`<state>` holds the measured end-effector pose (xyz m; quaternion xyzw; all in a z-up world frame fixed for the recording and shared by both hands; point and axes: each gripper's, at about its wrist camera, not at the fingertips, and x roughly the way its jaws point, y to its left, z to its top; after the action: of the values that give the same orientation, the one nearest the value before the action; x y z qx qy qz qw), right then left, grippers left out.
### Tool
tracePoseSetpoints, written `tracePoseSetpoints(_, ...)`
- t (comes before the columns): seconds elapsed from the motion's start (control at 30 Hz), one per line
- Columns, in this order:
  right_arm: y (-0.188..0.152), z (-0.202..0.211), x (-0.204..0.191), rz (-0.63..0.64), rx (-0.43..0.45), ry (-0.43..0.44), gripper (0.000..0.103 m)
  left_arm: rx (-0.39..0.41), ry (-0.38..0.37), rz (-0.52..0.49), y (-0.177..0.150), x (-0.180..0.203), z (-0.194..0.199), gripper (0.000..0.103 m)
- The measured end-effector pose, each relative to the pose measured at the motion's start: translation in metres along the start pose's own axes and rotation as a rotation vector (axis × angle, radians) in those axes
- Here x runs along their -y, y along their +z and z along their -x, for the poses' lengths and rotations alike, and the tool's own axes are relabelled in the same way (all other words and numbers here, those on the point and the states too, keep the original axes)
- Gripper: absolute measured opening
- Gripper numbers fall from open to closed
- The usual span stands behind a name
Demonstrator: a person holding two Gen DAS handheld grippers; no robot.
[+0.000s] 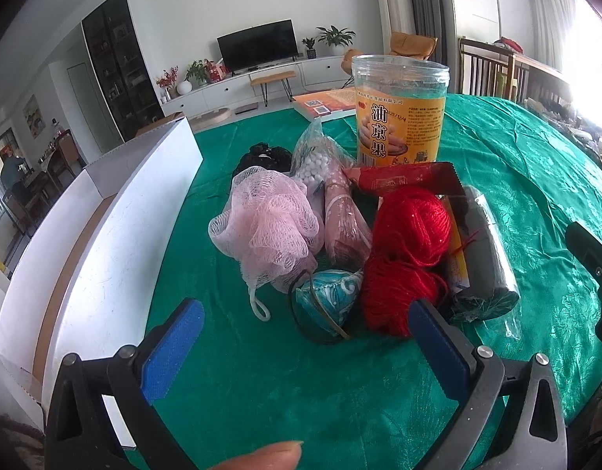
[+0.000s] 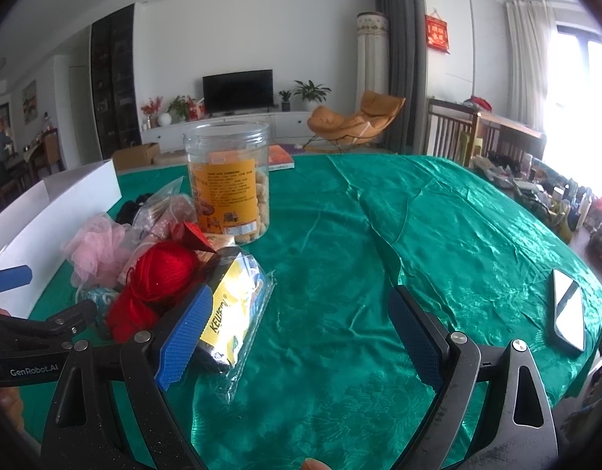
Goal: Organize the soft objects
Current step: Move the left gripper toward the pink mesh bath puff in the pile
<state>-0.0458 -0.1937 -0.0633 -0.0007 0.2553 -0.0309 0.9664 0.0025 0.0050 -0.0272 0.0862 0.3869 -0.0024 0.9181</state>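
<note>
A pile of soft things lies on the green tablecloth [image 1: 262,372]: a pink mesh bath pouf [image 1: 265,227], red yarn [image 1: 406,254], a teal patterned pouch [image 1: 328,301], a black scrunchie [image 1: 262,156], a bag of white beads [image 1: 316,164] and a pink roll [image 1: 344,215]. My left gripper [image 1: 305,348] is open just in front of the teal pouch and yarn. My right gripper [image 2: 301,337] is open and empty over the cloth, right of the pile; its left finger is beside a yellow packet in clear wrap [image 2: 234,309]. The yarn [image 2: 160,278] and pouf [image 2: 97,250] show in the right wrist view.
An open white box [image 1: 117,235] stands left of the pile. A tall clear snack jar [image 1: 399,113] stands behind it, with a book [image 1: 324,103] beyond. A grey wrapped roll [image 1: 485,258] and red packet [image 1: 402,176] lie by the yarn. A phone [image 2: 569,309] lies at the right.
</note>
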Motion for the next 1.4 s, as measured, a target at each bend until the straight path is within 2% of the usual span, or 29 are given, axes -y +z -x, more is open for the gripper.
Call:
tracePoseSetpoints(1.07,0.001,-0.003,0.001,-0.012,-0.012,0.011,0.092,-0.182,0.002,-0.017,-0.034,0.001,-0.051,0.103)
tracePoseSetpoints(1.4,-0.001,-0.006,-0.001,-0.021,-0.019,0.018,0.092,-0.176,-0.026,0.011,-0.038,-0.002,-0.056,0.103)
